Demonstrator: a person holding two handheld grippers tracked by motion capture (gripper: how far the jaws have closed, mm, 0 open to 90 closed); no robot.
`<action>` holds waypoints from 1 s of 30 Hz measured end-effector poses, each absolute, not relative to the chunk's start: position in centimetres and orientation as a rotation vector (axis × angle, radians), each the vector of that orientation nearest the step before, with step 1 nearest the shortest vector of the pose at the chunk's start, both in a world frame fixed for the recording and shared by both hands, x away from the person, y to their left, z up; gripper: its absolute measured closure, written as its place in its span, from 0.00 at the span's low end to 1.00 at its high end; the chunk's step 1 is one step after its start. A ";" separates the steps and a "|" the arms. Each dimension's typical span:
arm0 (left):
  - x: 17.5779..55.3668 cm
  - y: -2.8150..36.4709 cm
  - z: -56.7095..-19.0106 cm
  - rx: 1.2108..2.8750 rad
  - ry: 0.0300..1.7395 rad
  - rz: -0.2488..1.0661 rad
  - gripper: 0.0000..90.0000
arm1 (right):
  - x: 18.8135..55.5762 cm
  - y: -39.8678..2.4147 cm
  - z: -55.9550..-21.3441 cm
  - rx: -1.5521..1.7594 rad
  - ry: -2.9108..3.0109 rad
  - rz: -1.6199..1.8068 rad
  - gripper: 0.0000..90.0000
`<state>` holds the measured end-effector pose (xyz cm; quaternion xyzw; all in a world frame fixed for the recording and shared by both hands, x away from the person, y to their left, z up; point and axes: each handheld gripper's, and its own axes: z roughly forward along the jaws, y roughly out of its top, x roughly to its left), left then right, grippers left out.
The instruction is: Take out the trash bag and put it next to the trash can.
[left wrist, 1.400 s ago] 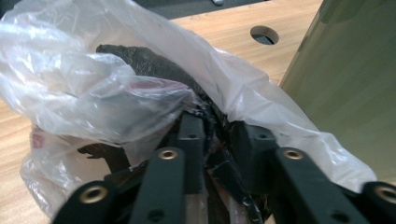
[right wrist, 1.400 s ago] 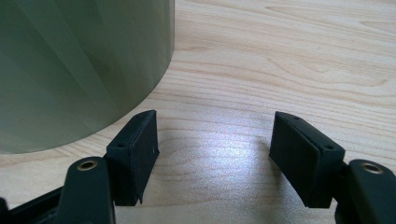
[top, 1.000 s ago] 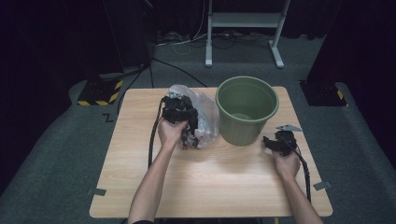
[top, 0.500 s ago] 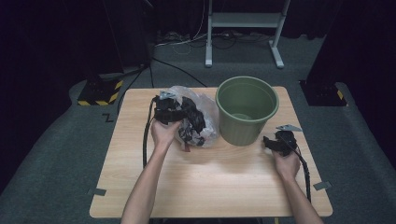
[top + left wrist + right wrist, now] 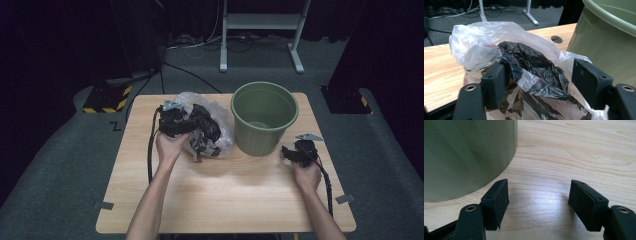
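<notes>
- The left gripper (image 5: 192, 125) was at the clear plastic bag (image 5: 220, 120), which lay crumpled on the tabletop (image 5: 225, 200) with black plastic film (image 5: 536, 65) bunched inside it.
- Its jaws had just been opening; in the left gripper view they stood wide apart, released, with the bag and the black film lying between them.
- The left-hand pad in that view sat right against a fold of the bag; whether it truly touched, I could not tell. The right-hand pad stood clear of the plastic.
- Just beyond the left gripper's right jaw rose the wall of the green bucket (image 5: 264, 117), upright on the tabletop, the bag lying right beside it.
- The person's left hand (image 5: 170, 147) held that gripper from behind, and its cable (image 5: 150, 150) trailed down along the tabletop on the side away from the bucket.
- The right gripper (image 5: 287, 152) was low over the tabletop on the other side of the bucket from the bag, held by the person's right hand (image 5: 306, 175).
- Its jaws were spread and released, with only bare wood between them in the right gripper view.
- The bucket's wall stood just ahead of and beside the right gripper's left jaw, near it but apart from it.
- The bag lay well apart from the right gripper, with the bucket between them.
</notes>
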<state>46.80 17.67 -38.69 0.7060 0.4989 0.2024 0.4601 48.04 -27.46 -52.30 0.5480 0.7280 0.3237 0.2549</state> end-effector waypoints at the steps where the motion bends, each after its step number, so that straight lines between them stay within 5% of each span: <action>1: 46.6 17.8 -38.7 1.739 1.228 0.494 0.31 | 48.0 -27.5 -52.3 1.488 1.977 0.879 0.36; 30: 43.2 20.3 -41.2 1.750 1.205 0.438 0.16 | 48.0 -27.4 -52.3 1.488 1.977 0.878 0.36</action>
